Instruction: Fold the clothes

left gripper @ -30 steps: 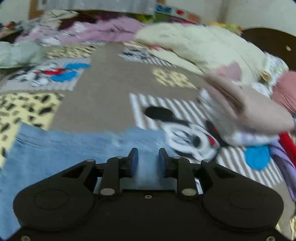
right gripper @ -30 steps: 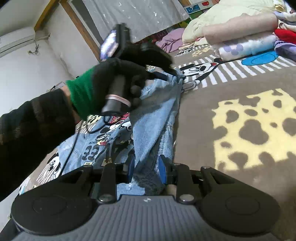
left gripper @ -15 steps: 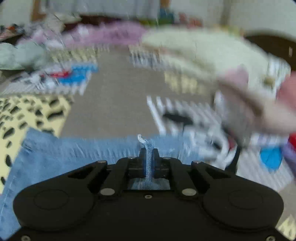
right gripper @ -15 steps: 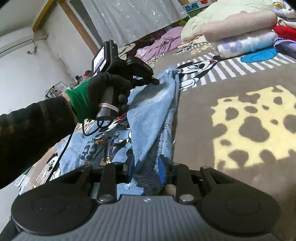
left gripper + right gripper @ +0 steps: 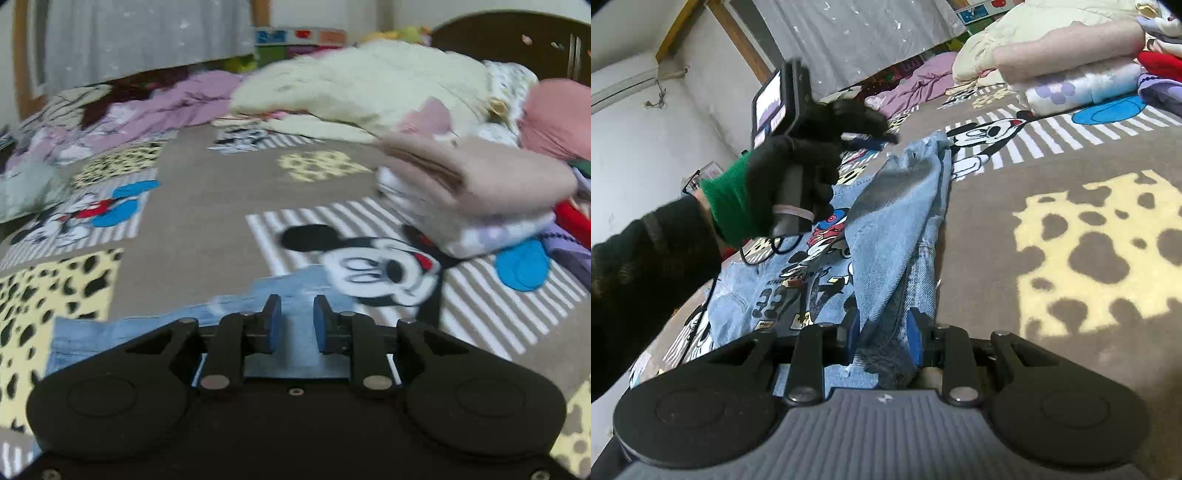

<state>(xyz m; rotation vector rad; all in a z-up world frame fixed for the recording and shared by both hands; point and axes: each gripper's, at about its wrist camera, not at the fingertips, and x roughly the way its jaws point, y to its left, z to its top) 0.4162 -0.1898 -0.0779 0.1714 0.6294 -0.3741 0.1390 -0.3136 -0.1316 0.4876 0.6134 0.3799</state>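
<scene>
A light-blue denim garment [image 5: 886, 236] with a cartoon print lies on the brown patterned blanket [image 5: 1052, 184], one edge folded over lengthwise. My right gripper [image 5: 881, 326] is shut on a bunched fold at the near end. My left gripper [image 5: 296, 315] is open and empty, lifted just above the garment's far edge [image 5: 288, 291]. It also shows in the right wrist view [image 5: 871, 138], held in a black-gloved hand above the far end of the denim.
A stack of folded clothes [image 5: 476, 192] with a beige piece on top sits at the right. A cream quilt [image 5: 362, 85] and purple clothes [image 5: 166, 107] lie behind. A dark headboard [image 5: 517, 40] is at the far right.
My left gripper was shut on the denim's far edge half a second ago; it has opened, let go and risen. My right gripper keeps its hold and has not moved.
</scene>
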